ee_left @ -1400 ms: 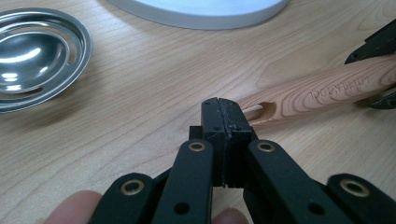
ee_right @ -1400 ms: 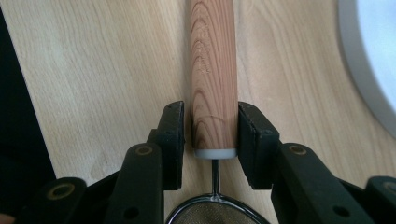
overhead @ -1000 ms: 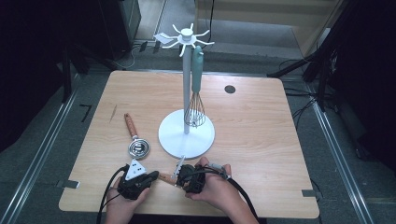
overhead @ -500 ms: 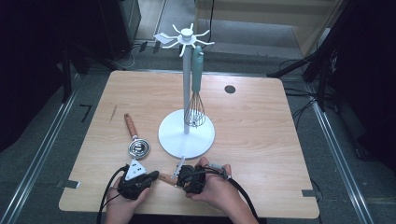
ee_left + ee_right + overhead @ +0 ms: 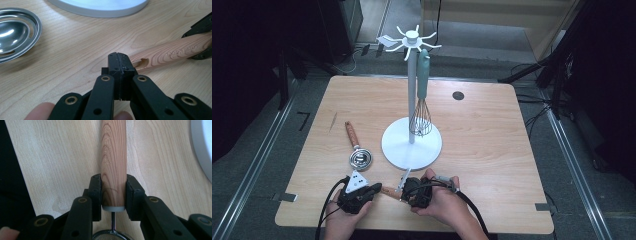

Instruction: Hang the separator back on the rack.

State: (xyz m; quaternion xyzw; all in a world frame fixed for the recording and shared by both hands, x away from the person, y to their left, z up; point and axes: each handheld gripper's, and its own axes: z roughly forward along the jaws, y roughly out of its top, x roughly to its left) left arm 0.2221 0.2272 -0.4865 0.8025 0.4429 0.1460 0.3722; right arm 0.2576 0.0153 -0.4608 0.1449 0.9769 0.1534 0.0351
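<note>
My right gripper (image 5: 113, 192) is shut on the wooden handle (image 5: 113, 157) of a small mesh strainer (image 5: 112, 236), close to the metal end. In the high view this handle (image 5: 389, 191) lies near the table's front edge, pointing left from the right gripper (image 5: 406, 191) toward the left gripper (image 5: 374, 189). The left gripper (image 5: 119, 58) is shut and holds nothing. Its tips rest just beside the free end of the handle (image 5: 170, 53). Both hands rest on the table.
A white hook stand (image 5: 412, 145) rises mid-table, with a teal-handled whisk (image 5: 421, 117) hanging from it. A metal spoon-like utensil with a wooden handle (image 5: 359, 157) lies left of the stand's base. The wooden table (image 5: 492, 150) has a round hole (image 5: 457, 95) at the back.
</note>
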